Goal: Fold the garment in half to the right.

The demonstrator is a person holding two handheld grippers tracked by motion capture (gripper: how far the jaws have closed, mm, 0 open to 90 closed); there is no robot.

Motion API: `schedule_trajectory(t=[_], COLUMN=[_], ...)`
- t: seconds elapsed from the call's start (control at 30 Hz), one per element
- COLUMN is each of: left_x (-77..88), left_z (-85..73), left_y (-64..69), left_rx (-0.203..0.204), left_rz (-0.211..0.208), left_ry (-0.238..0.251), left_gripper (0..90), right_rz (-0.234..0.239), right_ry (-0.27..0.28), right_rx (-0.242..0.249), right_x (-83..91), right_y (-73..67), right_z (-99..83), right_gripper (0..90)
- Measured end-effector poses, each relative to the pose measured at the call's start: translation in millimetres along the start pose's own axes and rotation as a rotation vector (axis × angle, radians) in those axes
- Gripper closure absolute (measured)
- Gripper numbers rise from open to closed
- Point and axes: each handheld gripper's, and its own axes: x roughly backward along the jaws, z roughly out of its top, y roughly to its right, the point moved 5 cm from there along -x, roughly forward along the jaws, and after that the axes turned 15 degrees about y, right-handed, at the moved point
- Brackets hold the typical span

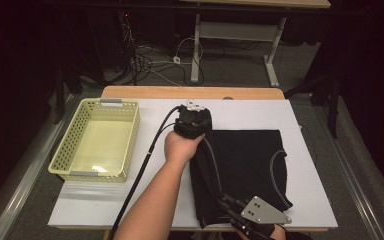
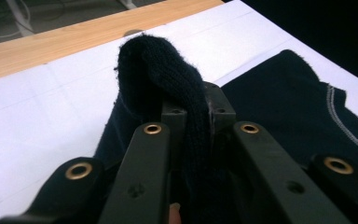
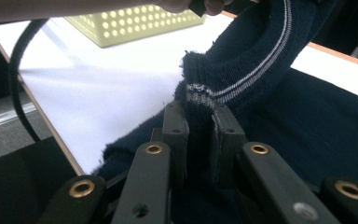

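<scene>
A dark navy knit garment with a pale stitched stripe lies partly folded on the white table top. My left gripper is at the garment's far left corner, shut on a bunched fold of the knit fabric, which rises between the jaws. My right gripper is at the near edge, under its grey plate, shut on the striped hem. The hem arches up from the jaws towards the other hand.
A pale yellow perforated basket stands on the left of the table and shows in the right gripper view. A black cable trails from the left gripper along the forearm. Cables lie on the floor beyond the table's wooden far edge.
</scene>
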Motion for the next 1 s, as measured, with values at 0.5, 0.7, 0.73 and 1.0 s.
schedule_trajectory(t=[0.5,0.7,0.73,1.0], left_x=[-51.1,-67.0,-69.4,-89.2], left_z=[1.3,-4.8,-6.3,-24.7], left_y=[46.6,61.8,64.2,74.7], left_rx=[-0.012,-0.011,-0.014,-0.007], left_rz=[-0.081,-0.119,-0.13,-0.157], left_ry=[-0.011,-0.012,-0.014,-0.043], left_gripper=[79.8,79.4,79.4,78.7], right_rz=[-0.126,-0.156,-0.158,-0.178], right_ry=[-0.051,-0.075,-0.078,-0.092], right_rx=[-0.009,-0.016,-0.018,-0.035], right_x=[45.9,60.3,62.3,77.2], right_y=[33.3,44.7,45.8,51.6], right_z=[-19.5,-30.6,-32.6,-44.5], right_gripper=[79.6,79.7,79.7,80.0])
